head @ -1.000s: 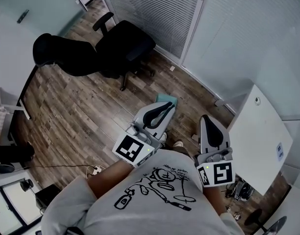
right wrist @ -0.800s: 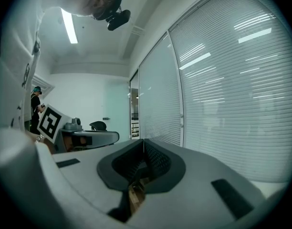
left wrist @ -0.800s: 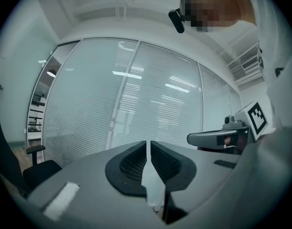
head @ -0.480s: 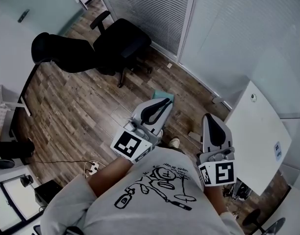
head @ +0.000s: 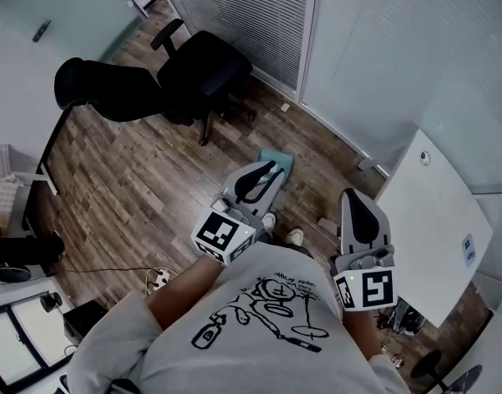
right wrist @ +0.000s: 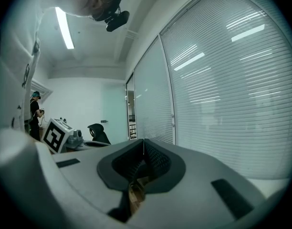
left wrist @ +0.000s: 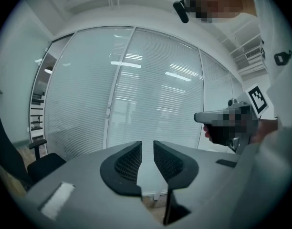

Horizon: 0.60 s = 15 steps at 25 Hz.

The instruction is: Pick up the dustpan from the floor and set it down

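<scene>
Head view: the dustpan (head: 277,156), a pale teal flat piece, was recorded lying on the wood floor (head: 136,179), near the floor's edge below the blind-covered glass partition (head: 251,15). Its near side was covered in the picture by the tip of the left claw (head: 271,171). Both claws were held out in front of the person's chest, side by side and apart from each other, the right claw (head: 352,197) being nearer the white counter (head: 431,220). A black office chair (head: 198,72) stood on the floor further along the same partition edge, well apart from the dustpan. Two shoes (head: 294,236) were noted on the floor between the claws.

Left gripper view: the jaws were found narrowly apart, having just been opening. Nothing was held between them; only the blinds were seen through the gap. The dustpan was not touched.

Right gripper view: the jaws were found closed together at their tips, with nothing gripped. The blinds were seen ahead and to the right of them.
</scene>
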Tool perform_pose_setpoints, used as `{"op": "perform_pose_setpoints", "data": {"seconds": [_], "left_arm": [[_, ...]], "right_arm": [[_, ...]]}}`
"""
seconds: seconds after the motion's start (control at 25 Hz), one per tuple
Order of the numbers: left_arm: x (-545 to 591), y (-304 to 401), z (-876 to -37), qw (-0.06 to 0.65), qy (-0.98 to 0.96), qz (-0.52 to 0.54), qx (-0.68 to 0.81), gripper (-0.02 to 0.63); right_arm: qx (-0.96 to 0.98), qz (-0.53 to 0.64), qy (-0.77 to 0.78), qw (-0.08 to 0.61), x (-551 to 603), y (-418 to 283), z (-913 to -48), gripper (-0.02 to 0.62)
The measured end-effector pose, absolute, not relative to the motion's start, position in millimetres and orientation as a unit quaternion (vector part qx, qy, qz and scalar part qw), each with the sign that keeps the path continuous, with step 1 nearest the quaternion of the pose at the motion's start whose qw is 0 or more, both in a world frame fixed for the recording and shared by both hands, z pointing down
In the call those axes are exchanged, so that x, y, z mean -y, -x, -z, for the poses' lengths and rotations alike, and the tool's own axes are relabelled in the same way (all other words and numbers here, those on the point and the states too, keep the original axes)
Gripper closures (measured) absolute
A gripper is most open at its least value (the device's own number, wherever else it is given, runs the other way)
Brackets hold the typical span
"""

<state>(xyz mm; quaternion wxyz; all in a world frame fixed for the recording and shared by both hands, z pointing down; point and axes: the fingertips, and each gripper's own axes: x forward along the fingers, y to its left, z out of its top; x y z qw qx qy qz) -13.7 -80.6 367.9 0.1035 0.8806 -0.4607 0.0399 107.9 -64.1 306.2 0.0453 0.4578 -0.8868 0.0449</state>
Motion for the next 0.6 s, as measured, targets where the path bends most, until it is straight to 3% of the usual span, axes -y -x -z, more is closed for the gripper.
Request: {"op": "perform_pose_setpoints", "data": {"seconds": [0.24,0.6], "left_arm": [[76,20,-422,0.147,-0.870,-0.082,0.464,0.467],[63,50,-498,0.169,-0.848,-0.165,0.474,0.460]], "right_arm": [[0.885,-0.047,-0.461,0.039,58,-114,-305,0.591],[0.884,-0.052,-0.463,0.039,50,-113,-308,0.591]]}}
